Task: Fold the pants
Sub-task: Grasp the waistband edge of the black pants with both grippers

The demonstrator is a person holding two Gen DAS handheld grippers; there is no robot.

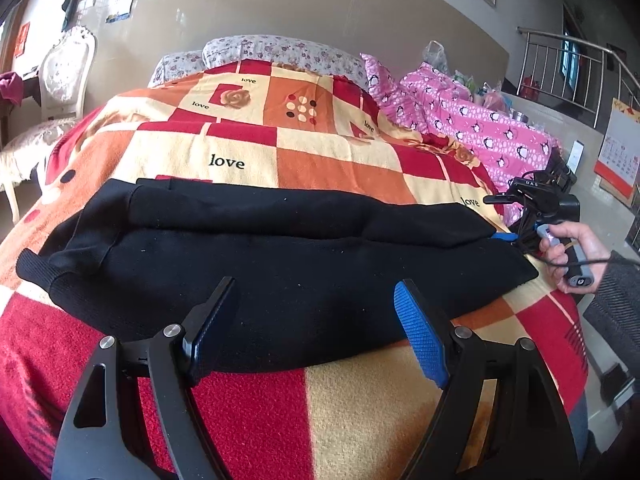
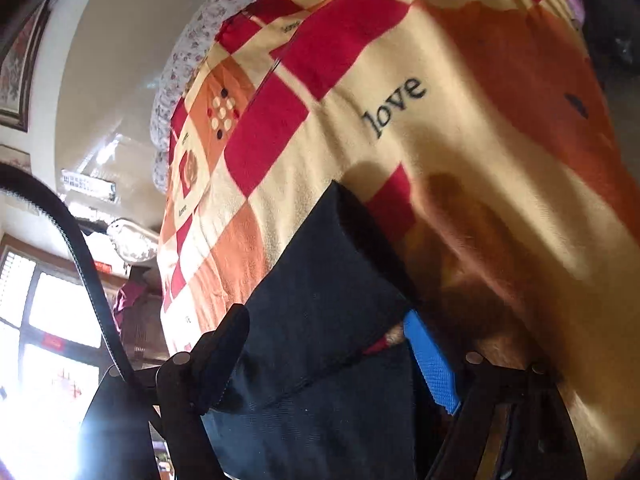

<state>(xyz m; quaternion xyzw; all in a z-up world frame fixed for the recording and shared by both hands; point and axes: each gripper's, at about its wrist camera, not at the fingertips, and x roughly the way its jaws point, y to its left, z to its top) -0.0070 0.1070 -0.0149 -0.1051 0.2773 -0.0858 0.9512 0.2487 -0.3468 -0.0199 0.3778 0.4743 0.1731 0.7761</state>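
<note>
Black pants [image 1: 280, 248] lie flat across a checked blanket, folded lengthwise, cuffs to the left. My left gripper [image 1: 316, 284] hovers open over their near edge with nothing between its fingers. At the pants' right end a hand [image 1: 568, 248] holds my right gripper [image 1: 491, 218]. Its blue finger [image 1: 503, 236] is slid under the cloth and its black finger stands clear above. In the right wrist view the pants' end [image 2: 320, 280] lies between the wide jaws of the right gripper [image 2: 324, 320], with the blue pad [image 2: 430, 360] beneath the cloth.
The red, orange and cream blanket [image 1: 320, 148] covers the whole bed. A pink penguin quilt [image 1: 480, 128] is bunched at the far right, floral pillows [image 1: 280, 48] lie at the head. A white chair [image 1: 60, 80] stands at the left, and tiled floor runs along the right side.
</note>
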